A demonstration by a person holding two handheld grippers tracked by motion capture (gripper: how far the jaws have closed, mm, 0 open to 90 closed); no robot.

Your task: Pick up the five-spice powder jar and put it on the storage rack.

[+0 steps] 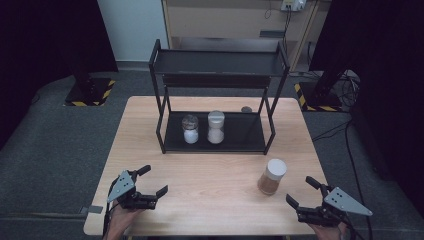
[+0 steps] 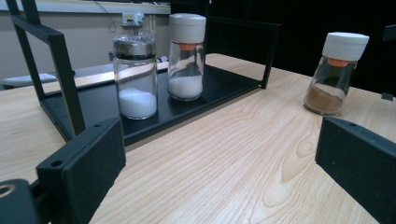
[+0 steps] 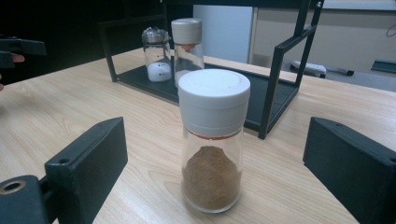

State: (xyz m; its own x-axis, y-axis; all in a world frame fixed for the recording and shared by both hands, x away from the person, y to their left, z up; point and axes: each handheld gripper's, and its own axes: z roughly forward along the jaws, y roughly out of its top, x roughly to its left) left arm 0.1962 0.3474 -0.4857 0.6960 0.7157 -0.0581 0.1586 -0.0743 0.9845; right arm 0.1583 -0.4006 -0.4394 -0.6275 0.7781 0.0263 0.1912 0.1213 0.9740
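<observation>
Light wood table [image 1: 210, 170] on grey carpet, black curtains off to both sides and a pale cabinet behind, so pretty much a lab corner. Black two-level rack [image 1: 218, 64] sits toward the far edge of the table, and everything else is easiest to place off that. On the rack's bottom shelf stand two jars side by side: a metal-capped jar [image 1: 190, 129] with white grains and, just beside it, a white-capped jar [image 1: 216, 127] with pale powder. No labels or writing I can read on any of them. In front of the rack's right leg, out on the bare wood, stands the brown spice jar [image 3: 214, 140], upright with its white lid on. The right gripper [image 1: 303, 192] is near it, jaws spread wide, touching nothing. The left gripper [image 1: 153, 180] sits well in front of the rack's left side, jaws also spread and empty.
</observation>
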